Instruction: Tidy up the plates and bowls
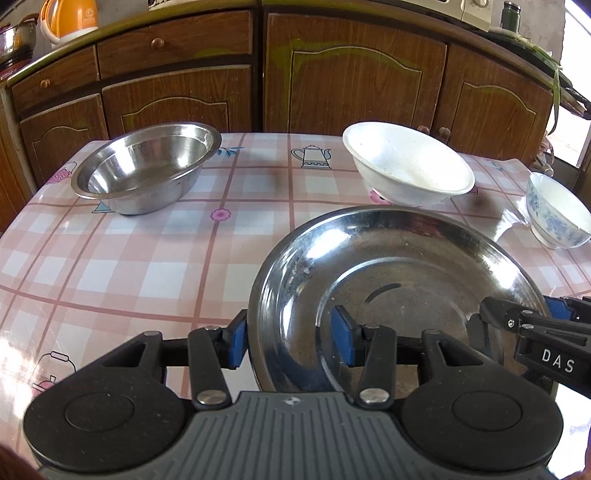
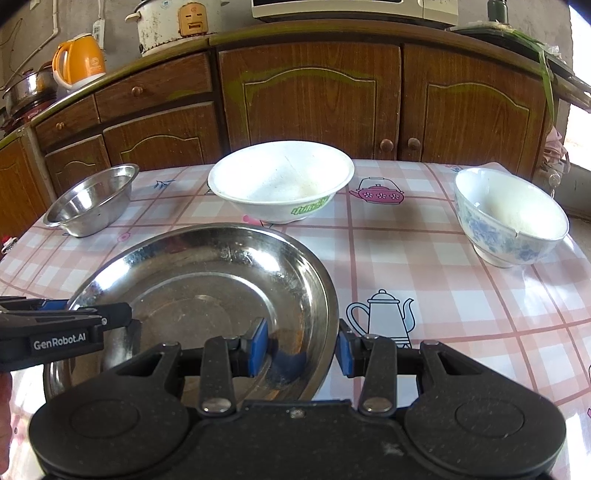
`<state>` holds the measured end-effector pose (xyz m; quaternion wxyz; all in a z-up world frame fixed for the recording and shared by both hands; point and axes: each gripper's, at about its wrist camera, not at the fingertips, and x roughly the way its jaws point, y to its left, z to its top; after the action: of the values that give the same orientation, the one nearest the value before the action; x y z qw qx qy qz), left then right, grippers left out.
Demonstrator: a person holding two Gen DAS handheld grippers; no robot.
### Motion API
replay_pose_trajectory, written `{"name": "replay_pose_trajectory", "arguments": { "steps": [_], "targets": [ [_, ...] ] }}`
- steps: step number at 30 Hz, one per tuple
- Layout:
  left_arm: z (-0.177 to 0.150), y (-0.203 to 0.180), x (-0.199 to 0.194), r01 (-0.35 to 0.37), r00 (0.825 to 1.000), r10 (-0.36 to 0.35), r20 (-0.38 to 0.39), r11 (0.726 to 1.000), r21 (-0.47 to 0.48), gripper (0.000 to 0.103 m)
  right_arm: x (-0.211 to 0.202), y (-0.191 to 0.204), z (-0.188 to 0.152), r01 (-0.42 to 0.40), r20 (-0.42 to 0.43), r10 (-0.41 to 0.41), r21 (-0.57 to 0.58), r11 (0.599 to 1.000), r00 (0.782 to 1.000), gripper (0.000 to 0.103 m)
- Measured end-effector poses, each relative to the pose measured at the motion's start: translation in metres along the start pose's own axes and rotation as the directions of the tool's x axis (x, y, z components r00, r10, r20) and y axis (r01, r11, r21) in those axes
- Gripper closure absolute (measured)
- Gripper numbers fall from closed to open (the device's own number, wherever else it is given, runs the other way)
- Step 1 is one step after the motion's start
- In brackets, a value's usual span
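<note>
A wide steel plate (image 1: 388, 258) (image 2: 207, 266) is held between both grippers over the checked tablecloth (image 1: 110, 266). My left gripper (image 1: 291, 341) straddles its left rim, with one blue pad outside the edge and the other against the inner wall. My right gripper (image 2: 301, 345) straddles the right rim the same way. Each gripper also shows in the other's view: the right gripper (image 1: 524, 312) and the left gripper (image 2: 86, 308). Behind the plate stand a steel bowl (image 1: 144, 166) (image 2: 92, 199), a white bowl (image 1: 406, 162) (image 2: 280, 177) and a blue-patterned bowl (image 1: 557, 210) (image 2: 509, 214).
Brown wooden cabinets (image 2: 310, 103) run along the far side of the table. An orange kettle (image 2: 79, 59), a steel pot (image 2: 29, 92) and a rice cooker (image 2: 173, 22) stand on the counter. Bare tablecloth (image 2: 461, 295) lies right of the plate.
</note>
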<state>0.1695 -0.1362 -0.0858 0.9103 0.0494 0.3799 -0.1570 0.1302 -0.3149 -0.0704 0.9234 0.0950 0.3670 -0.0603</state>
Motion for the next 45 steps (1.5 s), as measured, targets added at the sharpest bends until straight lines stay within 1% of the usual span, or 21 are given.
{"name": "replay_pose_trajectory", "arguments": {
  "steps": [5,7,9,10,11,13,15,17,21,22,23,24,29,34,36,40,45],
  "targets": [
    [0.0,0.0,0.002,-0.004,1.0,0.004,-0.003,1.0,-0.001,0.055,0.0,-0.002,-0.002,-0.001,-0.009,0.002,0.024,1.0,1.0,0.054],
    [0.001,0.0,0.001,-0.008,1.0,0.008,-0.005,1.0,0.003,0.05,-0.006,-0.002,-0.001,0.016,0.006,-0.016,0.018,1.0,1.0,0.054],
    [0.001,0.0,-0.004,-0.02,1.0,0.02,-0.001,1.0,0.008,0.049,-0.015,-0.002,0.0,0.034,0.022,-0.035,0.011,0.999,0.999,0.054],
    [0.002,0.002,-0.008,-0.024,1.0,0.024,0.001,1.0,0.005,0.047,-0.019,-0.003,0.002,0.044,0.026,-0.044,0.012,0.999,0.999,0.053],
    [0.002,0.003,-0.012,-0.029,1.0,0.029,-0.001,1.0,-0.002,0.042,-0.024,-0.004,0.003,0.051,0.03,-0.052,0.015,0.999,0.998,0.053],
    [0.003,0.008,-0.021,-0.045,0.999,0.045,-0.003,0.999,-0.027,0.036,-0.036,-0.006,0.005,0.055,0.039,-0.056,0.027,0.998,0.998,0.052],
    [0.004,0.01,-0.034,-0.044,0.999,0.044,-0.002,0.998,-0.047,0.036,-0.05,-0.005,0.009,0.037,0.052,-0.038,0.029,0.999,0.998,0.05],
    [0.004,0.009,-0.049,-0.043,0.999,0.043,0.006,0.998,-0.038,0.035,-0.065,0.0,0.012,0.013,0.07,-0.014,0.016,1.0,0.997,0.048],
    [0.012,0.003,-0.089,-0.036,0.997,0.037,0.067,0.999,-0.014,0.03,-0.094,0.011,0.022,-0.024,0.1,0.025,-0.009,1.0,0.995,0.045],
    [0.016,0.003,-0.099,-0.034,0.996,0.035,0.082,0.999,-0.01,0.027,-0.101,0.015,0.025,-0.036,0.108,0.037,-0.012,0.999,0.993,0.044],
    [0.021,0.002,-0.109,-0.03,0.995,0.03,0.097,1.0,-0.007,0.024,-0.108,0.018,0.029,-0.047,0.115,0.049,-0.015,0.999,0.992,0.042],
    [0.026,0.003,-0.118,-0.026,0.993,0.026,0.114,1.0,-0.006,0.024,-0.114,0.022,0.032,-0.057,0.123,0.059,-0.019,0.998,0.991,0.04],
    [0.052,0.003,-0.161,-0.053,0.98,0.048,0.192,0.998,0.018,0.022,-0.145,0.039,0.047,-0.096,0.166,0.1,-0.028,0.995,0.981,0.039],
    [0.075,0.012,-0.191,-0.085,0.963,0.076,0.259,0.996,0.026,0.02,-0.168,0.057,0.066,-0.116,0.202,0.122,-0.042,0.992,0.972,0.038],
    [0.081,0.019,-0.199,-0.102,0.956,0.092,0.28,0.995,0.022,0.018,-0.173,0.065,0.074,-0.12,0.212,0.129,-0.054,0.991,0.969,0.033],
    [0.088,0.04,-0.2,-0.139,0.947,0.134,0.291,0.99,-0.003,0.016,-0.174,0.082,0.085,-0.14,0.215,0.152,-0.071,0.988,0.965,0.033],
    [0.088,0.073,-0.186,-0.176,0.951,0.184,0.247,0.983,-0.055,0.016,-0.154,0.106,0.09,-0.164,0.177,0.177,-0.084,0.983,0.968,0.033]
  ]
}}
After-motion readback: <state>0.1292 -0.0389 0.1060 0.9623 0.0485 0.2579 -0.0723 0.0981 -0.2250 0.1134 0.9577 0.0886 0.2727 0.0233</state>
